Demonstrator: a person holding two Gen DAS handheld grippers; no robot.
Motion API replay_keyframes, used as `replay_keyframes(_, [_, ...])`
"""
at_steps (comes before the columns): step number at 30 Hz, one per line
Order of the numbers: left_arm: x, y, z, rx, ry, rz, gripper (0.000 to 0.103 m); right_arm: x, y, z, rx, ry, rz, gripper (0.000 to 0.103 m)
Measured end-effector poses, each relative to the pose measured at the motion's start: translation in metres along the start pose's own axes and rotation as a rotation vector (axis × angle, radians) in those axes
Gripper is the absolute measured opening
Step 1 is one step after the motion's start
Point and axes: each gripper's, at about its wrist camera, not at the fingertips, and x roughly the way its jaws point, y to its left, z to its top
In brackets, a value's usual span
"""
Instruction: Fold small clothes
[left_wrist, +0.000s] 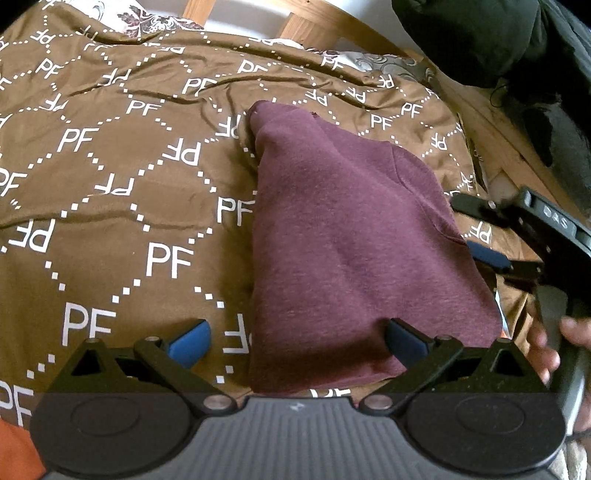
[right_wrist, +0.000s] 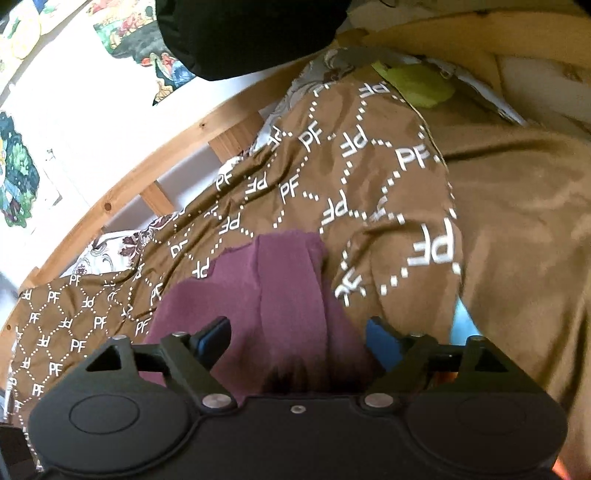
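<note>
One maroon garment (left_wrist: 354, 236), already doubled into a tapered panel with a folded layer along its right side, lying flat on brown bedspread (left_wrist: 110, 192) printed with white "PF" lettering in dotted diamonds. Judged partly folded: a final fold and squaring probably left. Left gripper (left_wrist: 295, 343) spread wide at the near hem, blue pads clear of the cloth. Right gripper (right_wrist: 299, 339) likewise splayed over the garment's edge, nothing clamped. Soft heathered knit, matte; sheet smoother, faintly shiny, creased. Pale wooden bed frame (right_wrist: 147, 173) behind.
</note>
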Motion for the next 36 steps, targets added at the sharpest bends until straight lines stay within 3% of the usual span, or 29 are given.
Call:
replay_keyframes(4, [0.001, -0.001, 0.0, 0.004, -0.001, 0.004, 0.102, 0.023, -0.001, 0.011, -0.05, 0.002, 0.013, 0.09])
replay_keyframes(11, [0.003, -0.001, 0.0, 0.005, 0.0, 0.006, 0.102, 0.065, -0.009, 0.017, -0.036, 0.09, 0.04, 0.09])
replay_keyframes(14, [0.004, -0.002, -0.001, 0.01, 0.0, 0.01, 0.102, 0.067, -0.008, 0.016, -0.047, 0.085, 0.043, 0.078])
replay_keyframes(16, [0.005, -0.003, -0.002, 0.014, -0.001, 0.012, 0.102, 0.067, -0.006, 0.013, -0.05, 0.097, 0.059, 0.056])
replay_keyframes(19, [0.005, -0.004, -0.002, 0.01, -0.004, 0.006, 0.102, 0.066, -0.002, 0.01, -0.077, 0.1, 0.051, 0.047])
replay_keyframes(27, [-0.001, 0.019, 0.01, -0.161, -0.065, -0.144, 0.102, 0.065, -0.004, 0.011, -0.044, 0.098, 0.053, 0.043])
replay_keyframes(33, [0.013, 0.029, 0.018, -0.221, -0.022, -0.174, 0.102, 0.065, -0.005, 0.009, -0.029, 0.105, 0.056, 0.044])
replay_keyframes(36, [0.019, 0.032, 0.021, -0.238, 0.014, -0.247, 0.101, 0.066, -0.009, 0.009, 0.0, 0.11, 0.069, 0.045])
